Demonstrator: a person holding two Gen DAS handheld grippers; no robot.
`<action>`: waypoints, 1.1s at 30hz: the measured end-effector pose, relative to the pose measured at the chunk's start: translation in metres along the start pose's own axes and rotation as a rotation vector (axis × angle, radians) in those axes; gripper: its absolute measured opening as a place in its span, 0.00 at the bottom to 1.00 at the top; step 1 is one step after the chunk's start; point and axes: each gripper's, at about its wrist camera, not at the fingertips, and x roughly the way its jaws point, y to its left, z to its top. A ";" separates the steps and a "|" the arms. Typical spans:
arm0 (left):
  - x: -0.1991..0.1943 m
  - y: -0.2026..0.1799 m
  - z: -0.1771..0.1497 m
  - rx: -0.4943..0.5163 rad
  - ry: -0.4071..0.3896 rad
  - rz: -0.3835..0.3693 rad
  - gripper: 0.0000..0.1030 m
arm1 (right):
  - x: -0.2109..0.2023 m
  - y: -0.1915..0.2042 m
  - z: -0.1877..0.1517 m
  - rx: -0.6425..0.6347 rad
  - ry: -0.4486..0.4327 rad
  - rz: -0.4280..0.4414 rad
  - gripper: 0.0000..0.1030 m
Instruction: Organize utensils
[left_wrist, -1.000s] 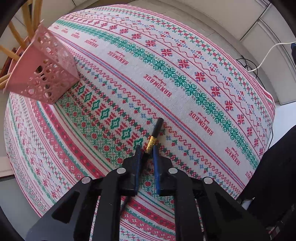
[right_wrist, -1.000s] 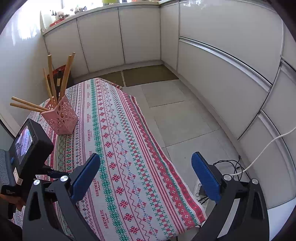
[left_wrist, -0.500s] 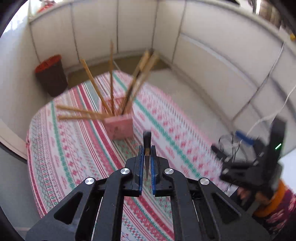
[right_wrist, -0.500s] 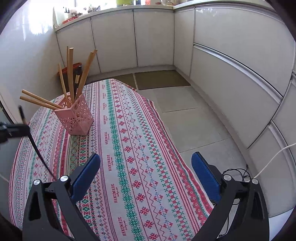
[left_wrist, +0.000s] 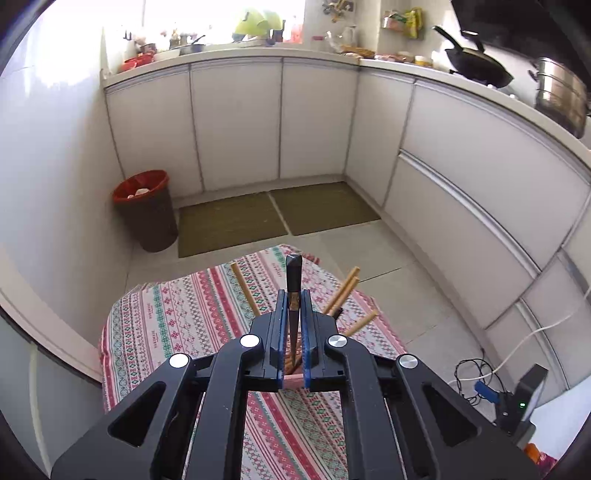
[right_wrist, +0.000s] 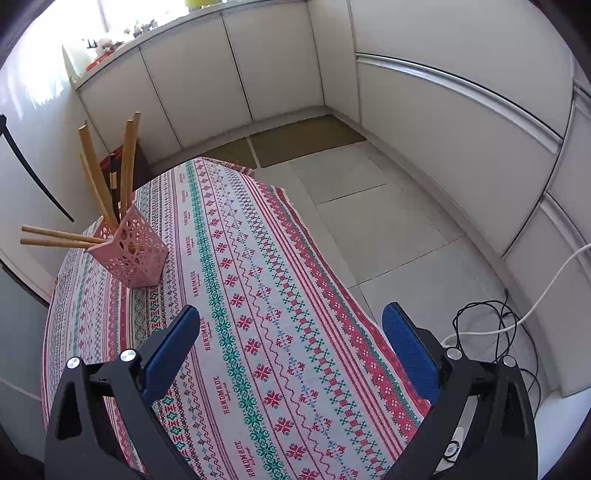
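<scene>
One black chopstick (left_wrist: 294, 280) is sticking up between the blue pads of the left gripper (left_wrist: 294, 314), which is clamping it near a gold band, above the patterned tablecloth (left_wrist: 177, 321). Its lower length is running down behind the jaws and getting lost there. Directly beneath the pads a sliver of the pink holder (left_wrist: 293, 379) is showing, most of it being covered by the gripper body, while wooden chopsticks (left_wrist: 341, 291) are fanning out past the fingers on both sides. In the right wrist view the pink holder (right_wrist: 131, 254) is standing near the table's far left corner, with wooden chopsticks (right_wrist: 92, 173) leaning out of it and a dark one among them that is hard to make out. The black chopstick (right_wrist: 33, 173) is being cut off by the left border there. The right gripper (right_wrist: 291, 350) is hanging with jaws wide apart and nothing between them, over the near right edge of the cloth; the middle of the table is lying bare, and tiled floor (right_wrist: 388, 229) is opening out to the right.
</scene>
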 end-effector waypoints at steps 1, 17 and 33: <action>0.005 0.001 0.000 -0.006 0.007 0.006 0.06 | 0.001 -0.001 0.000 0.008 0.002 0.002 0.93; 0.010 -0.020 -0.071 -0.048 -0.094 0.195 0.82 | -0.047 0.041 0.017 -0.046 -0.162 0.001 0.93; -0.086 -0.043 -0.119 -0.183 -0.212 0.348 0.93 | -0.146 0.089 0.034 -0.083 -0.243 -0.064 0.93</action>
